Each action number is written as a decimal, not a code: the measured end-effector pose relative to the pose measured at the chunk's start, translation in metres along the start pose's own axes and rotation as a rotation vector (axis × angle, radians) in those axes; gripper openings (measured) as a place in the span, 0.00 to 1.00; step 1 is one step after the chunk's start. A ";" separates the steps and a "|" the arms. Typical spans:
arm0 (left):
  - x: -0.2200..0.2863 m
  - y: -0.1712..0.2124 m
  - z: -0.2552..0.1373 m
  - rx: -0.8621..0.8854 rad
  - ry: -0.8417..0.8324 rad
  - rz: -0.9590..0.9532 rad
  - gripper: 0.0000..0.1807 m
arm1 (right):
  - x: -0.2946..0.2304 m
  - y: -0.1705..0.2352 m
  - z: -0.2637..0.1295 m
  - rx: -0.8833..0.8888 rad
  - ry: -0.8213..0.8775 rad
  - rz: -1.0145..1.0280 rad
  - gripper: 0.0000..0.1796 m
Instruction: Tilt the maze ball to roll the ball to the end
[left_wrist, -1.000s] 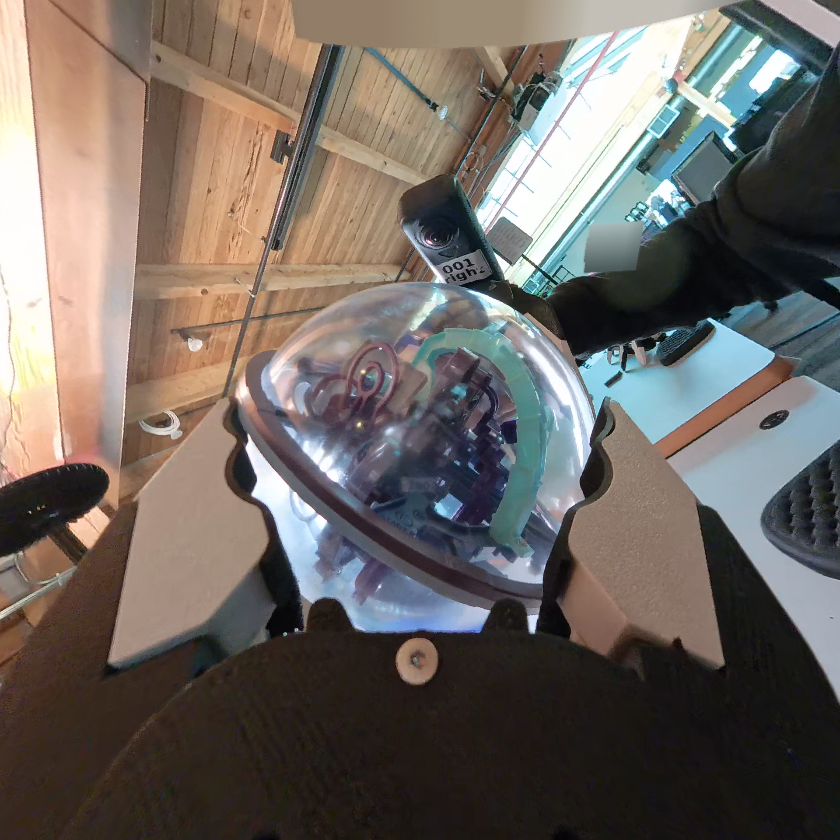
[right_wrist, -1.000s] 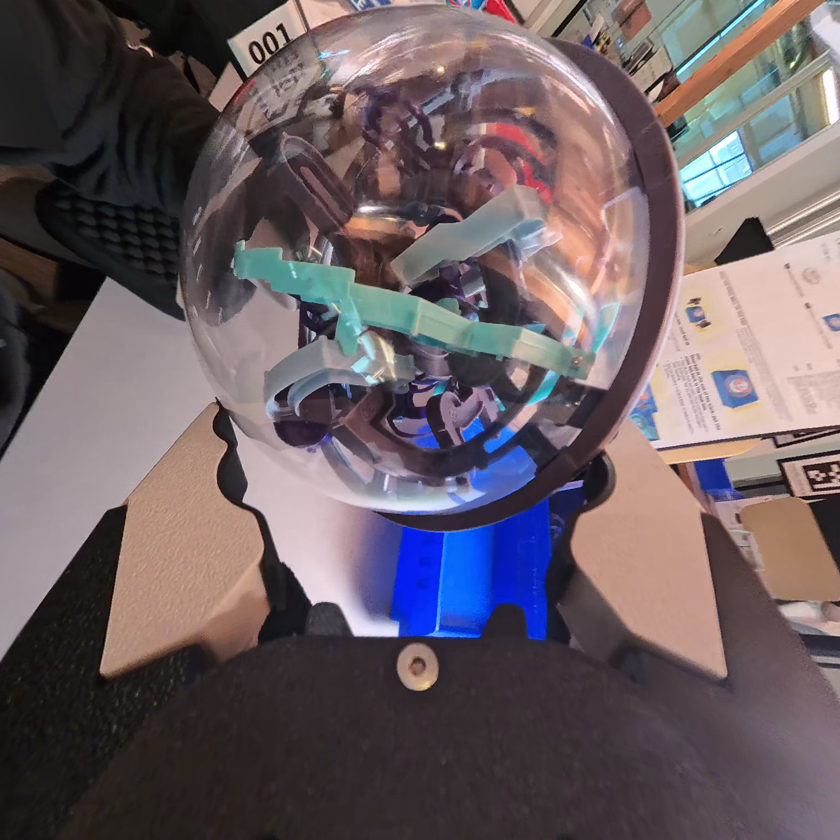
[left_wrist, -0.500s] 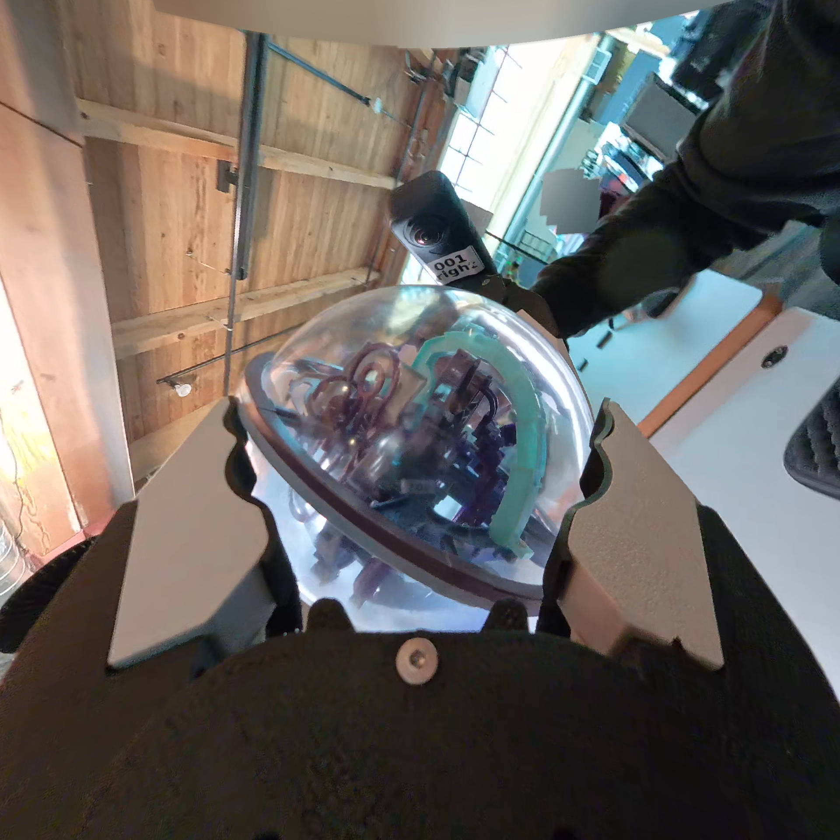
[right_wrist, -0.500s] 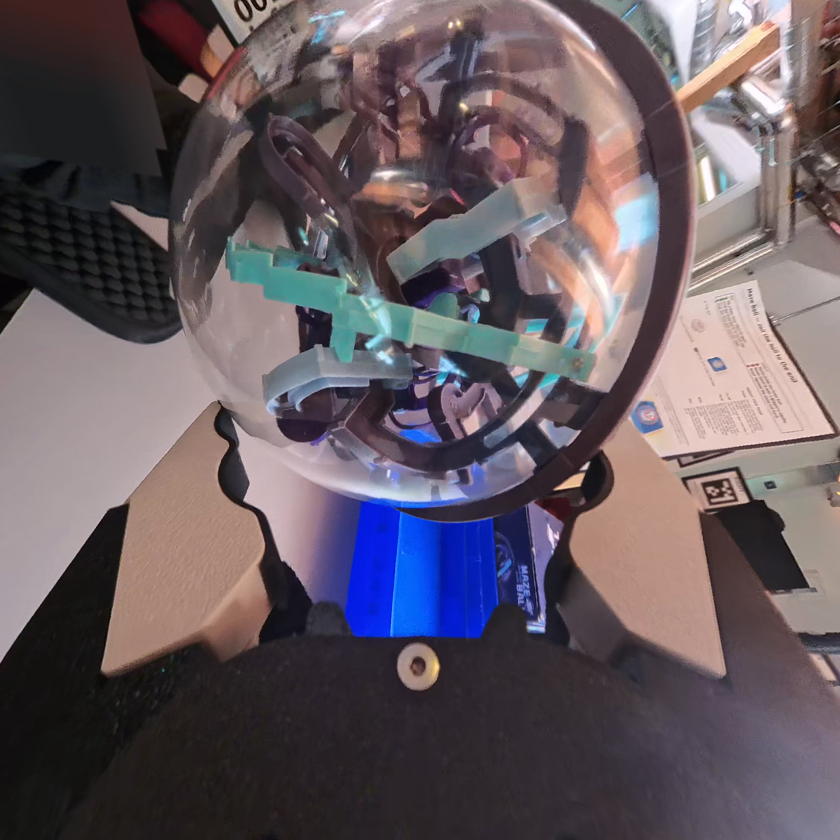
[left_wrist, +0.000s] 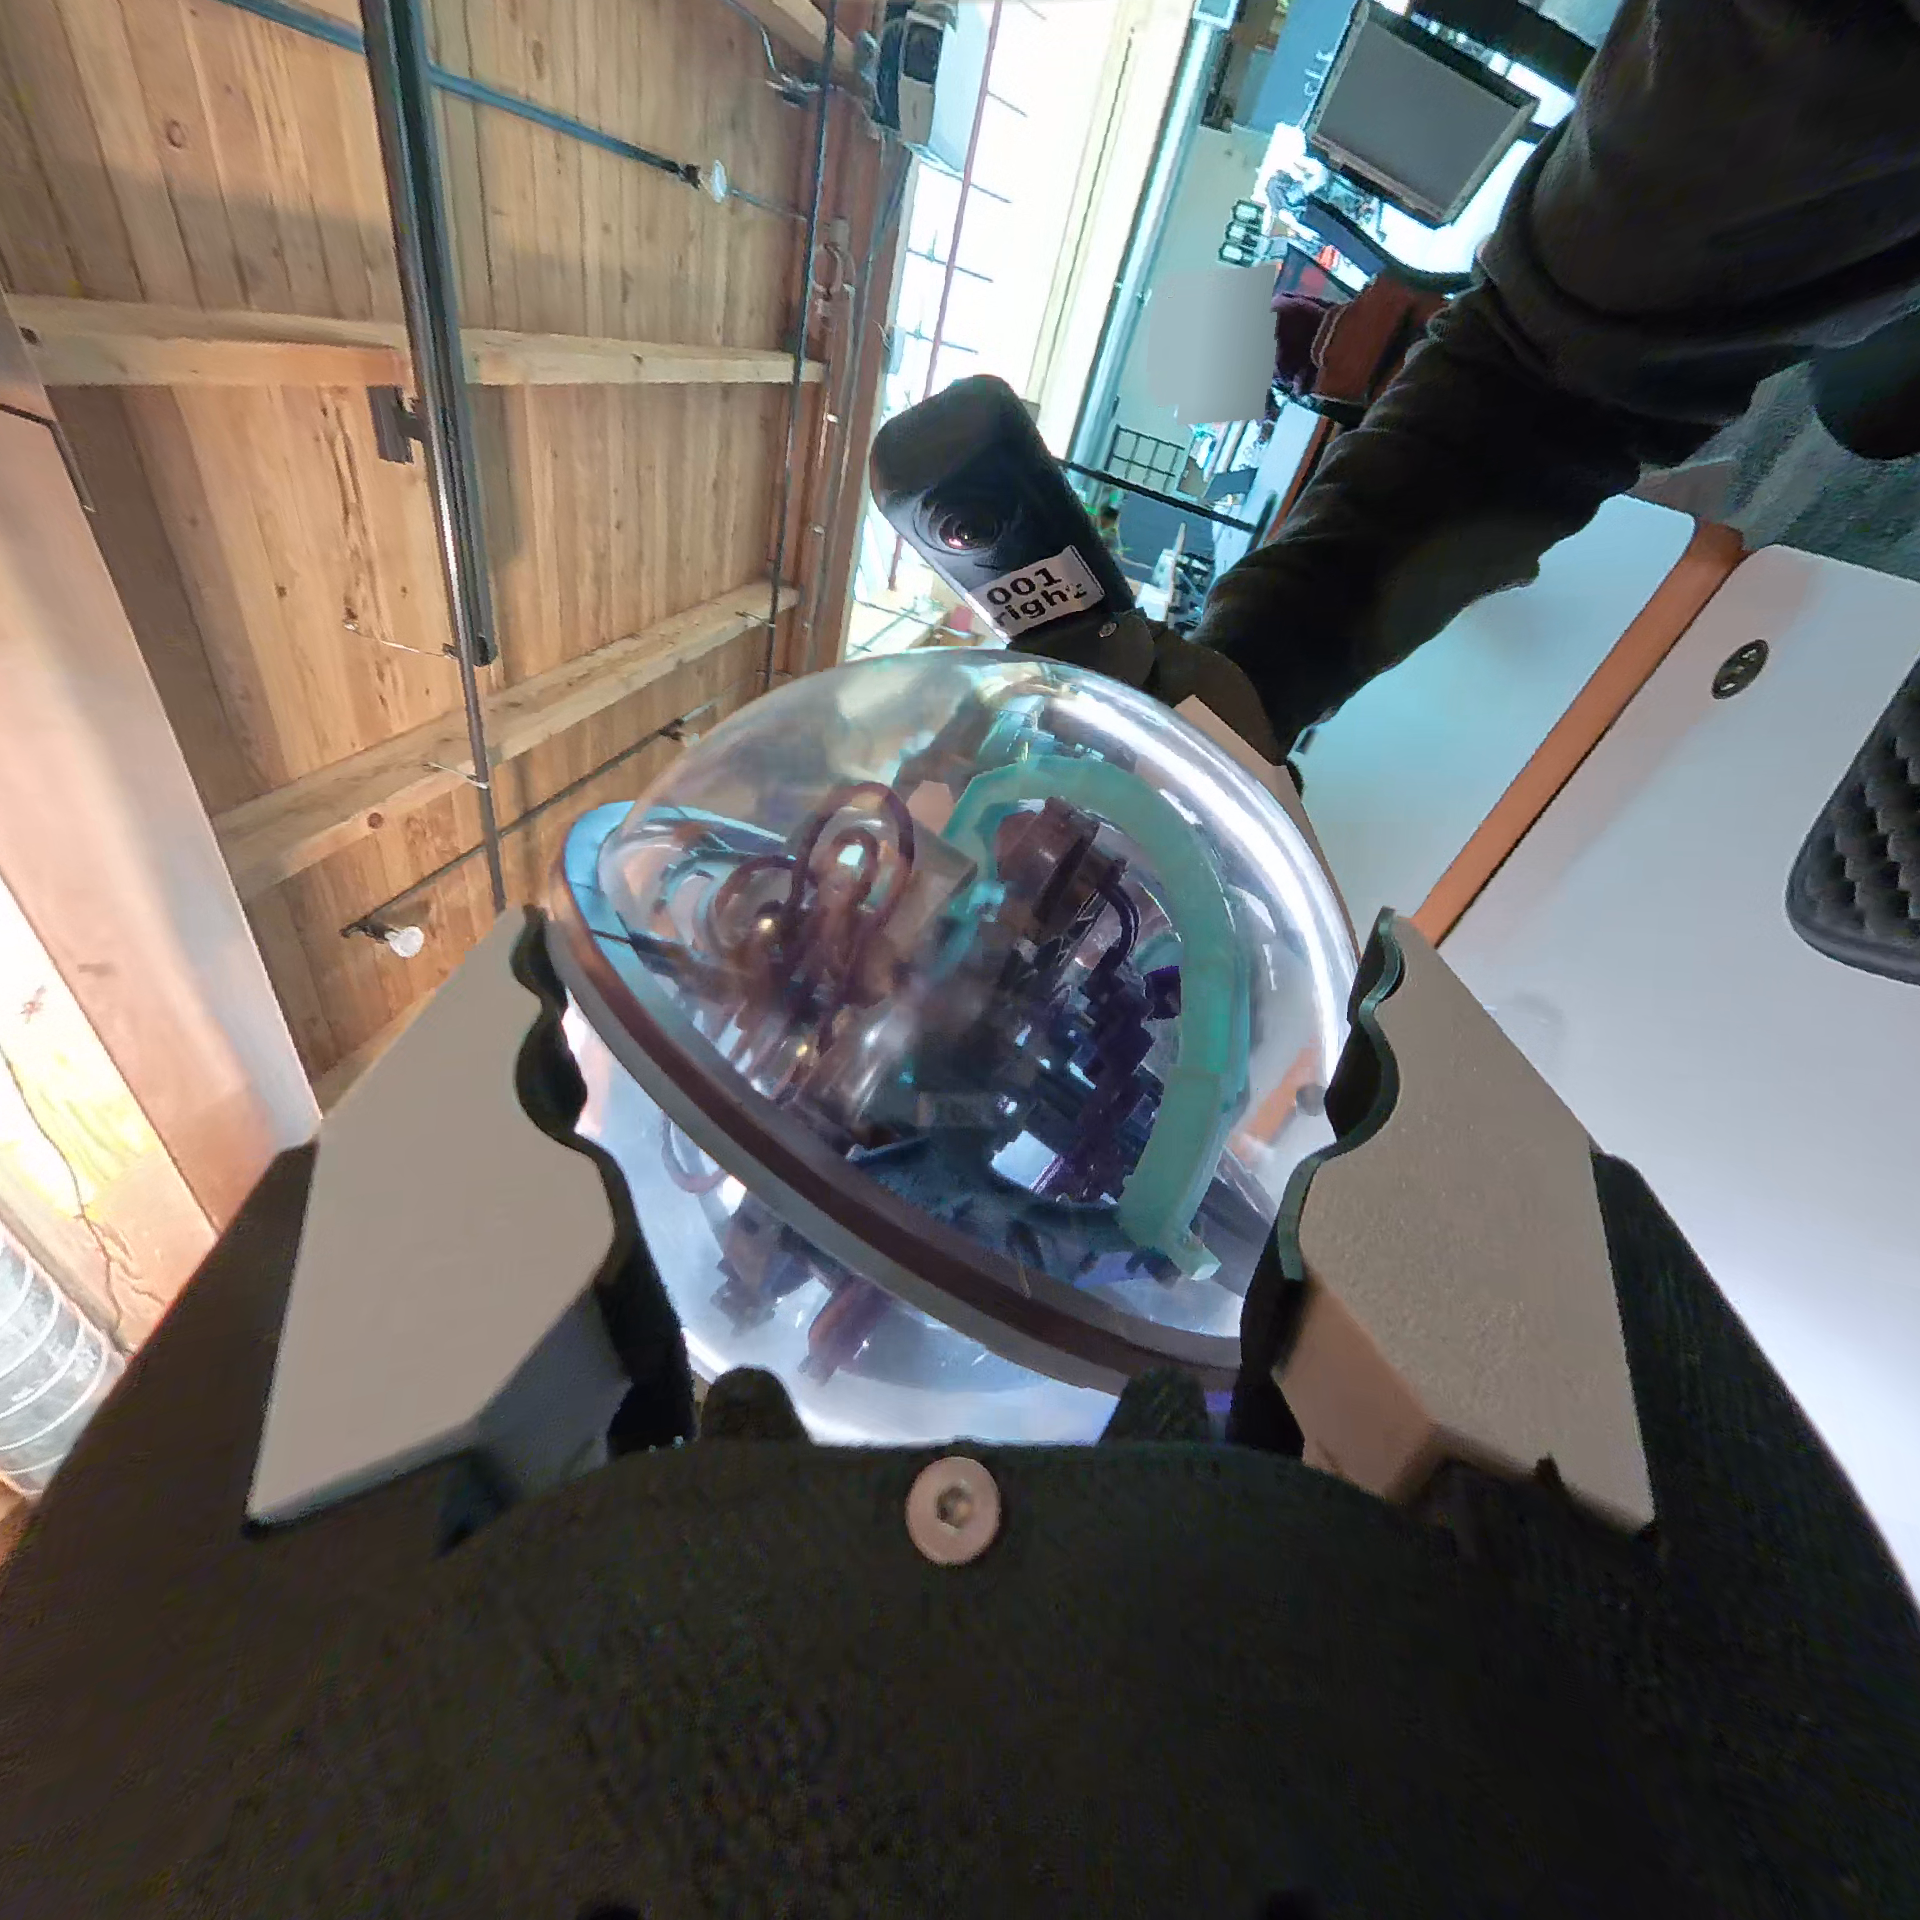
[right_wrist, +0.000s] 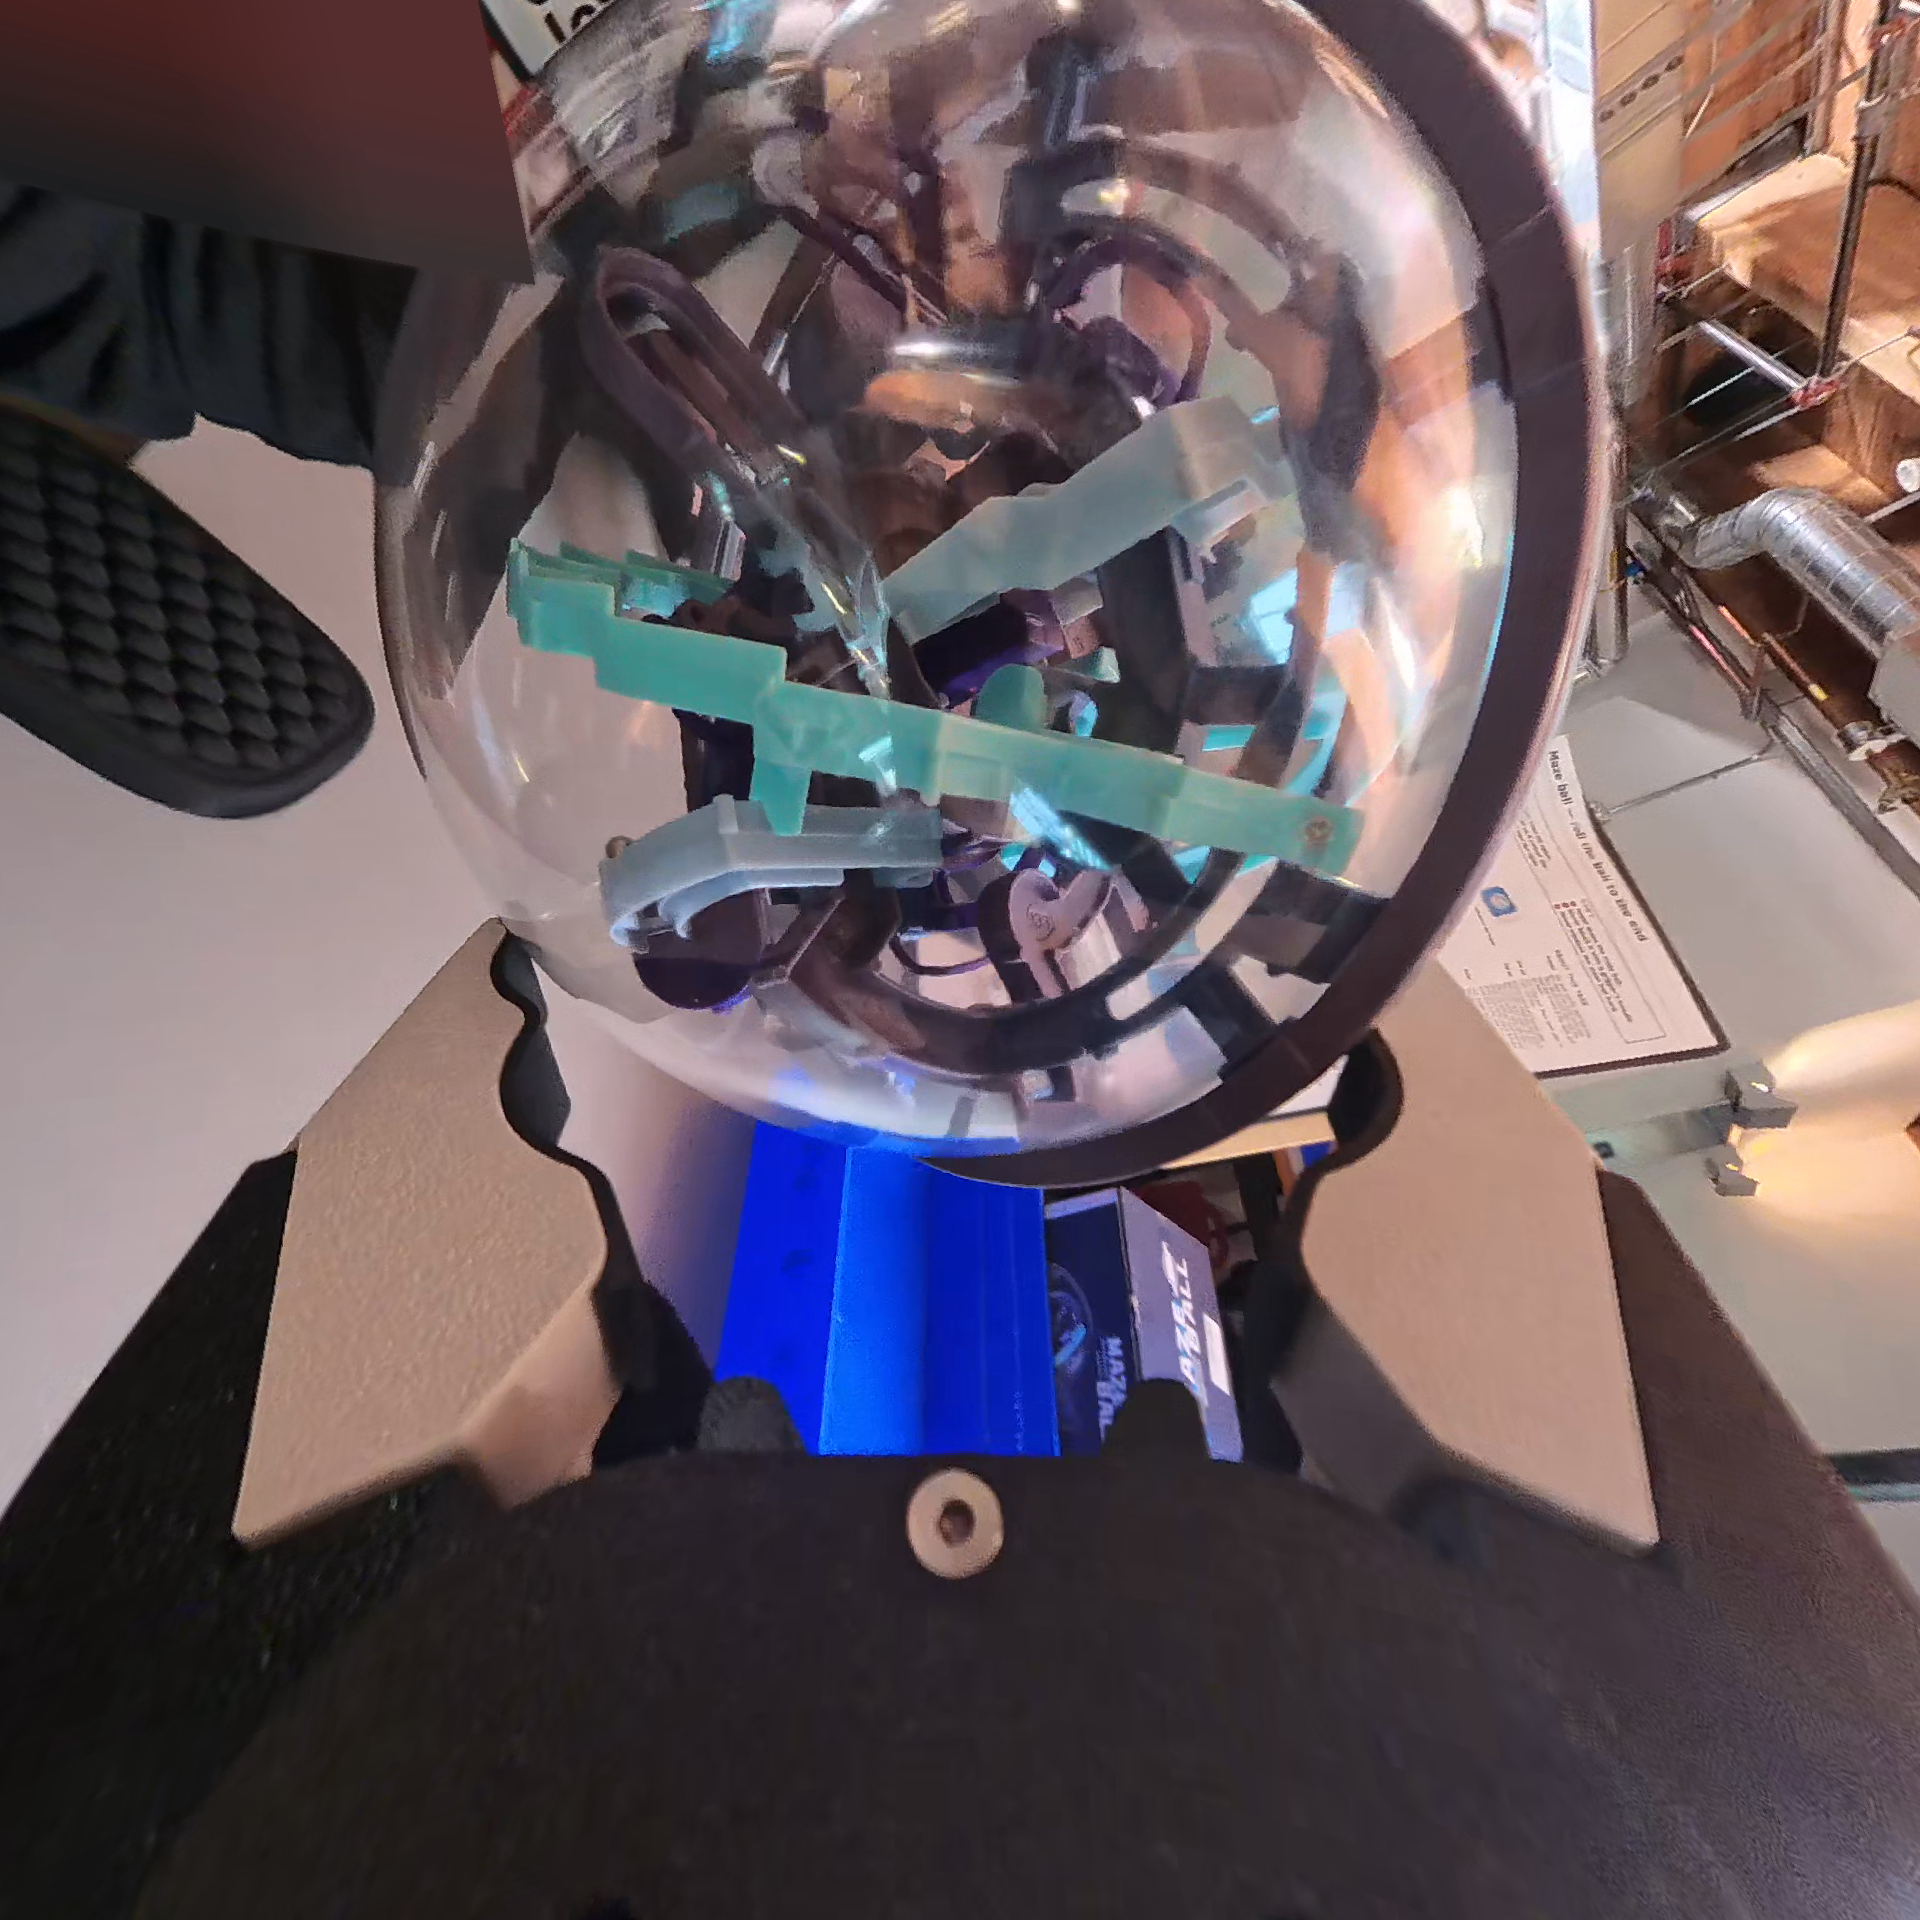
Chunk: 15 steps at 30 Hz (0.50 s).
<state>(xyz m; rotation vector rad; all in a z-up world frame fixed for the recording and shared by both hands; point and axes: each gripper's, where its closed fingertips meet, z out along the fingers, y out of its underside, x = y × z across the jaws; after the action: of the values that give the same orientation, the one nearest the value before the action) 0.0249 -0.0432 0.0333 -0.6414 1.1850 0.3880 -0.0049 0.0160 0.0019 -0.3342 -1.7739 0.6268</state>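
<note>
The maze ball (left_wrist: 1039, 935) is a clear sphere with teal and purple tracks inside and a dark ring around its middle. It is held up in the air between both grippers. My left gripper (left_wrist: 951, 977) is shut on it, one finger on each side, with the ring slanting down to the right. My right gripper (right_wrist: 935, 997) is shut on the opposite side of the ball (right_wrist: 987, 571), where the ring runs steeply along the right. The right gripper's camera (left_wrist: 977, 520) shows beyond the ball in the left wrist view. I cannot pick out the small ball inside.
A white table (right_wrist: 208, 987) lies below, with a black mesh pad (right_wrist: 135, 644) on it. A blue stand and box (right_wrist: 883, 1299) sit under the ball. A printed sheet (right_wrist: 1590, 914) is at the right. A person's dark sleeve (left_wrist: 1455, 436) reaches in. Wooden ceiling (left_wrist: 260, 312) is above.
Both grippers have rotated together with the ball still held. The background swung in both views, and the ring stands steeper in the right wrist view.
</note>
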 end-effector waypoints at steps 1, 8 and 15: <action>0.000 0.000 0.000 0.012 -0.014 0.010 0.81 | 0.001 0.000 -0.001 -0.016 -0.001 -0.016 0.83; -0.002 0.000 0.001 0.050 -0.078 0.041 0.81 | 0.007 0.001 -0.004 -0.092 -0.030 -0.064 0.83; -0.004 0.007 0.000 0.063 -0.148 0.023 0.81 | 0.011 0.009 -0.003 -0.184 -0.094 -0.068 0.83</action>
<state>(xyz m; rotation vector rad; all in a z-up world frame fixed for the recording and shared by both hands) 0.0198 -0.0375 0.0355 -0.5359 1.0604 0.4097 -0.0063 0.0299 0.0056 -0.3735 -1.9301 0.4377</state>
